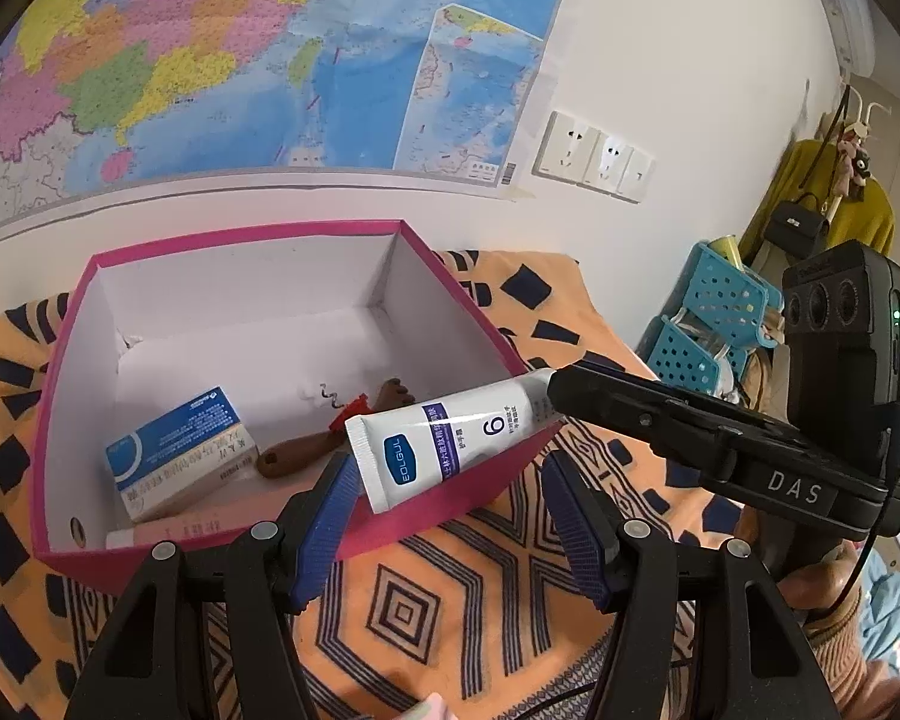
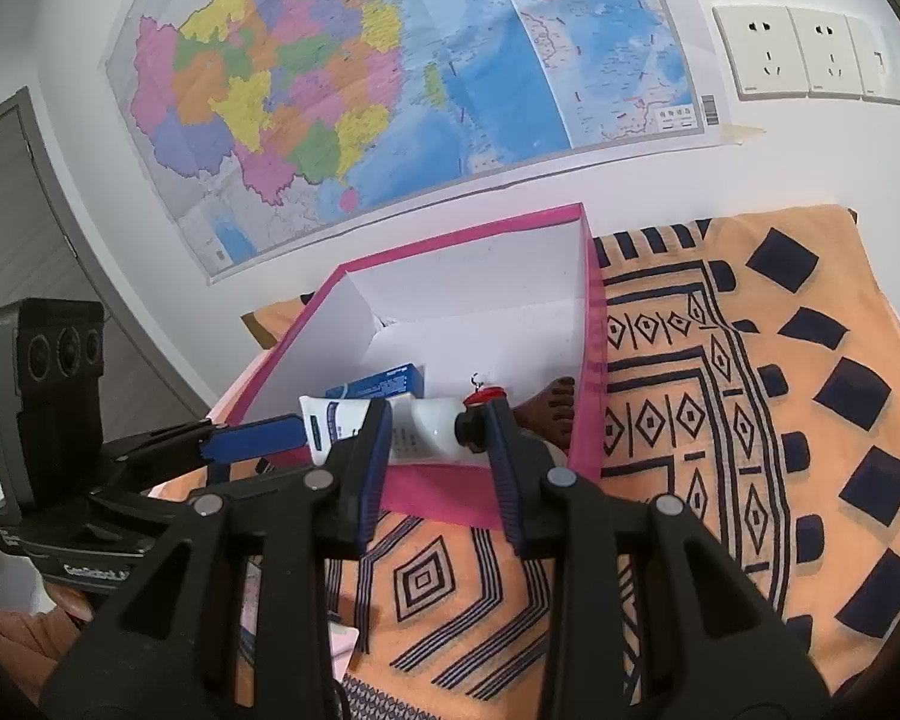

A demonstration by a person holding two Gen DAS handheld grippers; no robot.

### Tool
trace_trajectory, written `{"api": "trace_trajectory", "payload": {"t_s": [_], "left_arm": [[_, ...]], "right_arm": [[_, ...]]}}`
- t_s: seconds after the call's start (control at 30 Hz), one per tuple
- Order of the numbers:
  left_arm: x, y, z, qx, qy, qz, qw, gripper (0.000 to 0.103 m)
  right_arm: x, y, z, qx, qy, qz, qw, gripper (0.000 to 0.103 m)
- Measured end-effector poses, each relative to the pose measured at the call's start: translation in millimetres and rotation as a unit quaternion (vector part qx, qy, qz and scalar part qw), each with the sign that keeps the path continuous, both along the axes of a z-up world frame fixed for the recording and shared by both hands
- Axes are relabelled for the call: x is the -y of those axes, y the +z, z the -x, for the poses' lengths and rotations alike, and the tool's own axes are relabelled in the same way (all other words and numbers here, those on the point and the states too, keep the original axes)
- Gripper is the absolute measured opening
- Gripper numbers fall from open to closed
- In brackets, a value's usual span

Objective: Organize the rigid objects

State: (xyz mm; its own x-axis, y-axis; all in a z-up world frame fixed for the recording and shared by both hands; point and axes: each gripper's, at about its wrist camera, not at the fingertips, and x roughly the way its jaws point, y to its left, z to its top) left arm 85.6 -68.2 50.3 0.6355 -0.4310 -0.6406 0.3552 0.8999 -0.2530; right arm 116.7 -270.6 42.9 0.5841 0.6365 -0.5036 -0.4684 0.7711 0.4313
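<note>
The right tool has its blue pads pinching a white squeeze tube with a purple band and blue logo, gripped near the cap end. The tube hangs over the near wall of the pink cardboard box with a white inside, its crimped tail reaching in above the box's floor.

The left tool sits just in front of that same wall, jaws spread and nothing between them; one blue finger lies close to the tube's tail, though whether it touches I can't tell.

Down inside the box, a blue-and-white carton lies toward the left wall. A brown wooden-handled corkscrew with a red part rests on the floor by the near wall. A pale pink tube hugs the near left corner.

The box stands on an orange cloth with dark blue patterns covering the surface.
</note>
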Motion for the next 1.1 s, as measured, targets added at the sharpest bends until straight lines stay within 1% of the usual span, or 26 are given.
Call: {"api": "trace_trajectory", "payload": {"t_s": [0.5,0.7,0.9,1.1], "left_arm": [[0,-5,-13,-0.006,0.005,-0.006,1.0,0.064],[-2,-11,-26,-0.021,0.007,0.0,0.9998,0.064],[-3,-17,-37,-0.028,0.013,-0.004,0.9995,0.064],[-4,-26,-48,-0.044,0.017,-0.008,0.9989,0.064]], "right_arm": [[-1,-6,-14,-0.008,-0.006,0.001,1.0,0.035],[-4,-9,-22,-0.011,-0.01,0.004,1.0,0.035],[-8,-15,-33,-0.023,-0.011,0.01,1.0,0.035],[-12,-26,-43,-0.039,-0.019,0.015,0.999,0.035]]}}
